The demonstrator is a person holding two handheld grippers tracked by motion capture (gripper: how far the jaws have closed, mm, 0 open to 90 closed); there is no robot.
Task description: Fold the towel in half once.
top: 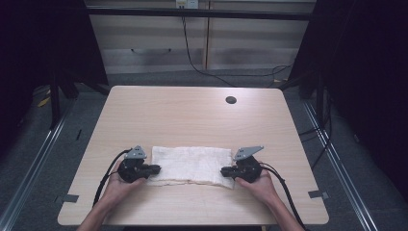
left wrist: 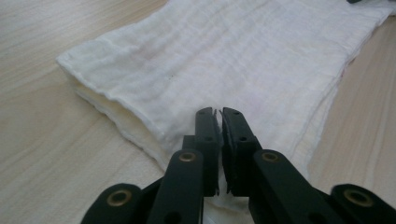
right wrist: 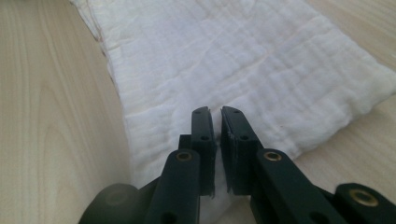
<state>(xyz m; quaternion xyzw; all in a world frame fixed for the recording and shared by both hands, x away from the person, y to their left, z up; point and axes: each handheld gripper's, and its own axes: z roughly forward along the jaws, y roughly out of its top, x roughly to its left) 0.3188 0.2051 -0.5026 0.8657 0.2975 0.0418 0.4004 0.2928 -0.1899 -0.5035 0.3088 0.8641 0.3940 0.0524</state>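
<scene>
Folded white cloth (top: 191, 165) flat on the table (top: 192, 115) near the front edge, left gripper (top: 155, 169) and right gripper (top: 225, 171) each pinched on a near corner at opposite short ends, likely so the piece can be lifted evenly for a fold. Left gripper view (left wrist: 219, 116) and right gripper view (right wrist: 215, 114) confirm jaws nearly together with fabric caught between. High view gives symmetric layout; left gripper view adds stacked layers at the open edge (left wrist: 98, 100).
</scene>
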